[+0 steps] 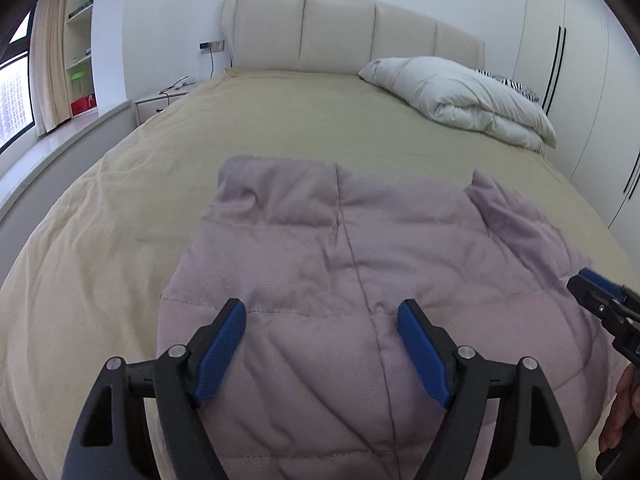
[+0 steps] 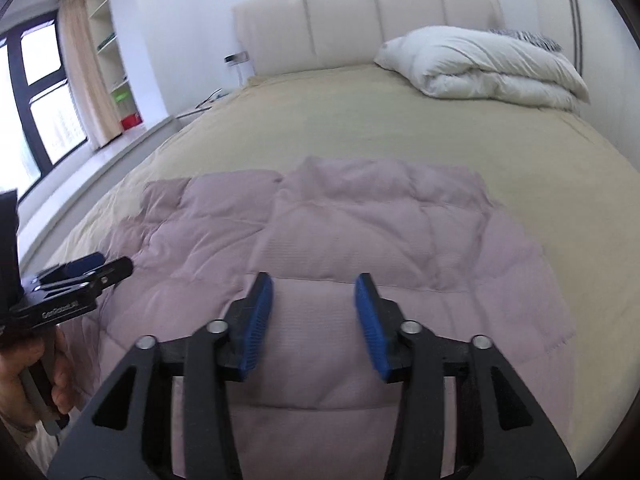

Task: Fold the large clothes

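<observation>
Both sets of jaws stand spread with nothing between their blue pads: the left gripper [image 1: 321, 322] gapes wide above the near part of the lilac quilted jacket [image 1: 340, 264], and the right gripper [image 2: 315, 300] is parted less widely over the same garment, also clear of the cloth. The jacket lies on the tan bedspread [image 1: 280, 120] at the near end of the bed, its side parts already turned in over the body, so it reads as a longish padded block with a dark seam or zip line running away from the left gripper. The step in hand looks like taking a fresh hold for the next fold. To do it well, each gripper should come down on a matching near corner or edge, one on each side of that centre line, and bite through all the padded layers, not just the top skin, since puffy fabric slips and springs back. The two should then lift together and carry the near end toward the far end evenly. The folded white duvet [image 1: 460, 96] by the headboard [image 1: 340, 28] lies well apart and poses no obstacle.
</observation>
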Tool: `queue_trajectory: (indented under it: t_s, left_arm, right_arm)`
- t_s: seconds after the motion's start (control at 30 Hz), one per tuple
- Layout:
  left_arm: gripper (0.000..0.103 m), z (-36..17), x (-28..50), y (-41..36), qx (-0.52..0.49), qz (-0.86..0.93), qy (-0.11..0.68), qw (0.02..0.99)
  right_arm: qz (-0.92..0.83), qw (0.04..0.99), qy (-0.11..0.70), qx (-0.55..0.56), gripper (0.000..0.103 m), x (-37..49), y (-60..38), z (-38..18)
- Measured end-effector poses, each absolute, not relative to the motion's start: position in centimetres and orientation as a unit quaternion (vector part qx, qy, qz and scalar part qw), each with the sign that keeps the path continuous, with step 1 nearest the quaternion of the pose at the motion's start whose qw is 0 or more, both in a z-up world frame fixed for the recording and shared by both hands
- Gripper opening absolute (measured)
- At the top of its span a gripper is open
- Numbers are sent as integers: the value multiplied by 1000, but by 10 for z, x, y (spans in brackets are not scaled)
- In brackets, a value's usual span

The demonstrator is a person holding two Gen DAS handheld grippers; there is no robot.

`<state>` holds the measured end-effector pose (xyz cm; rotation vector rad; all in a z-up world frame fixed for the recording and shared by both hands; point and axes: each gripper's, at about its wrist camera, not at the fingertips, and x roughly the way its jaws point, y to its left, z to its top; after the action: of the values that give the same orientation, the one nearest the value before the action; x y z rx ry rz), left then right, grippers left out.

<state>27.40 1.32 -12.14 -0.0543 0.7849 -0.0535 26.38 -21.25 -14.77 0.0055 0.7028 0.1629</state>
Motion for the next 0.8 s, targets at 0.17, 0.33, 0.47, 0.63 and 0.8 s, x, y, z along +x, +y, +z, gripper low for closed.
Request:
queue_trajectory:
  t_s: [0.17,0.33,0.47,0.63,0.8]
  left_arm:
    - [84,-133,275,17,-34,-31,382,923]
    - [86,-140,279,12,-20,-29,381,924]
    - [85,-122,264,28,-75,-49,382,920]
    - [103,-86,207,89,-163,-28,335,928]
    - [103,-112,194,147,-292,-59,387,873]
  right_arm:
    - [62,936,342,-57,69,268,-182,-178]
    - [66,935,341,-65,69,272,-181,-192]
    - [76,929,359,-54,69,282,-188,-188]
    - [109,926,357,44,69,257,-218,-155]
    - [129,922,338,138,78,225,-269,-135]
